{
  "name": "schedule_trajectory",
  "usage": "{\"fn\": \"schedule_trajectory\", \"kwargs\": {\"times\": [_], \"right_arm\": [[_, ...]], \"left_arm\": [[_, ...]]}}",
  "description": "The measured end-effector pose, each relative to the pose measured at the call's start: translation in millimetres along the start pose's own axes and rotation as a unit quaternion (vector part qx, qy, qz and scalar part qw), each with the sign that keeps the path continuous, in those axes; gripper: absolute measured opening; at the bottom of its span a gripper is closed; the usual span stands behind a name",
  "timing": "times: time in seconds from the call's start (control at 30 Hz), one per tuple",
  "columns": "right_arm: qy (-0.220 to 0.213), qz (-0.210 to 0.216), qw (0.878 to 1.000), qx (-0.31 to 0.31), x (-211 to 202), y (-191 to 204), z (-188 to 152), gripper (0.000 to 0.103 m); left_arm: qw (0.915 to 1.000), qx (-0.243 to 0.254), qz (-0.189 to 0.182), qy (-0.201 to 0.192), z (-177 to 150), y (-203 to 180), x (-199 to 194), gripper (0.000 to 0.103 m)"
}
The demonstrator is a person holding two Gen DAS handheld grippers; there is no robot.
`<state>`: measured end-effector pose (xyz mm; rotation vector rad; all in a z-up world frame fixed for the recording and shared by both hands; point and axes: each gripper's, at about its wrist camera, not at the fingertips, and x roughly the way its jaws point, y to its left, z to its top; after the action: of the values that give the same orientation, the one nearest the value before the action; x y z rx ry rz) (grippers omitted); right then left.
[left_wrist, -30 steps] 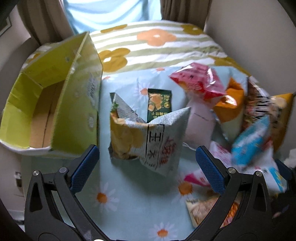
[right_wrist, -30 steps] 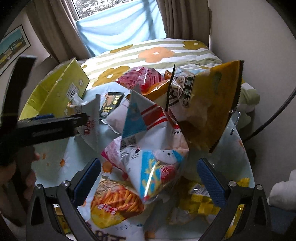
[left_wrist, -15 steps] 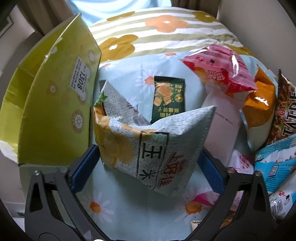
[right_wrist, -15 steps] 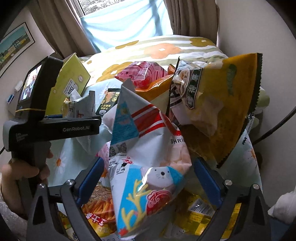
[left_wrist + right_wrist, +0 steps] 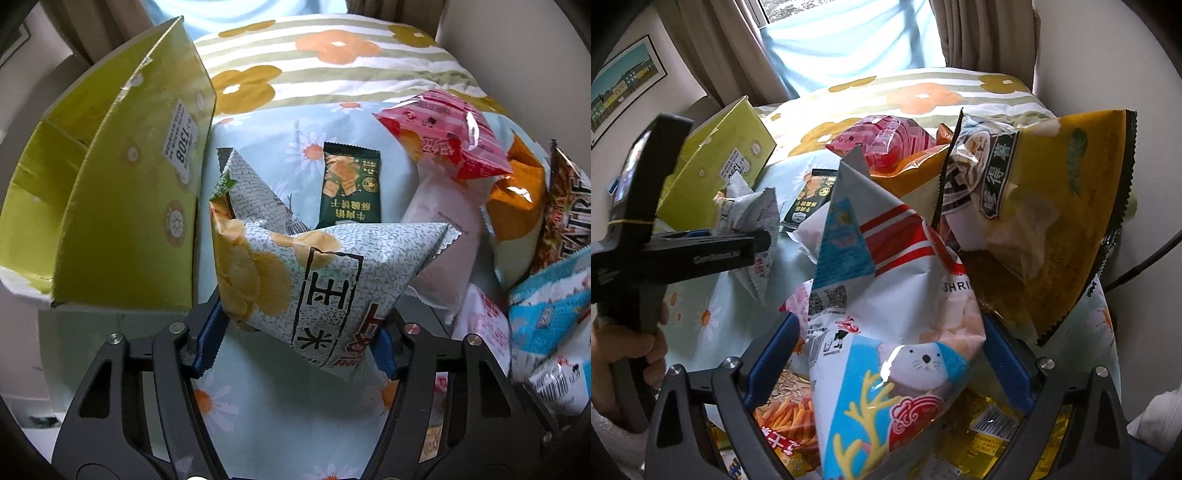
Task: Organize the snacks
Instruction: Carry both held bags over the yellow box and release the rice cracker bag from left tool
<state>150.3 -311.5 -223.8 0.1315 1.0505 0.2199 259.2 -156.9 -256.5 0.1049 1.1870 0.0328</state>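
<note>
My left gripper (image 5: 295,343) is shut on a grey speckled chip bag (image 5: 314,280), its blue pads pressing both sides; the bag stands beside the open yellow-green box (image 5: 122,206) at left. In the right wrist view that bag (image 5: 753,221) sits in the left gripper (image 5: 738,251) near the box (image 5: 720,166). My right gripper (image 5: 890,358) is shut on a white, blue and red shrimp-snack bag (image 5: 886,332) with a cat picture, in the pile's middle.
A dark green cracker packet (image 5: 349,188), a pink bag (image 5: 439,136), an orange bag (image 5: 517,195) and a large yellow bag (image 5: 1052,221) lie on the daisy cloth (image 5: 258,406). A fries bag (image 5: 783,421) lies below. Wall at right, pillow behind.
Both grippers advanced and closed: the left onto the grey chip bag, the right onto the shrimp-snack bag. The left gripper has moved closer to the box.
</note>
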Motion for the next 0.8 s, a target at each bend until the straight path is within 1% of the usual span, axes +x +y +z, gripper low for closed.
{"fn": "schedule_trajectory", "kwargs": {"times": [0.1, 0.13, 0.23, 0.37, 0.5, 0.6, 0.8], "right_arm": [[0.003, -0.007, 1.000, -0.005, 1.9, -1.3, -1.0, 0.083], [0.004, -0.004, 1.000, -0.009, 2.2, -1.2, -0.8, 0.081], [0.001, -0.006, 1.000, -0.014, -0.9, 0.2, -1.0, 0.072], [-0.007, -0.011, 1.000, -0.019, -8.2, 0.1, -1.0, 0.053], [-0.029, -0.015, 0.999, -0.025, -24.8, 4.4, 2.4, 0.053], [-0.047, -0.019, 0.998, -0.033, -42.5, 13.5, 11.7, 0.053], [-0.083, -0.026, 0.995, -0.046, -73.3, 40.6, 37.5, 0.053]], "left_arm": [[0.9999, 0.005, 0.000, -0.009, -5.2, -2.2, -10.7, 0.063], [0.9999, 0.005, -0.001, -0.014, -6.7, -2.7, -15.4, 0.063], [0.9996, 0.009, -0.004, -0.025, -9.2, -2.9, -28.2, 0.063], [0.9989, 0.011, -0.014, -0.044, -13.1, -2.9, -50.6, 0.063], [0.9974, 0.013, -0.024, -0.067, -14.7, 0.1, -74.3, 0.063], [0.9956, 0.012, -0.030, -0.088, -14.2, 6.5, -94.8, 0.063], [0.9889, 0.005, -0.046, -0.141, -4.1, 33.9, -137.0, 0.063]]}}
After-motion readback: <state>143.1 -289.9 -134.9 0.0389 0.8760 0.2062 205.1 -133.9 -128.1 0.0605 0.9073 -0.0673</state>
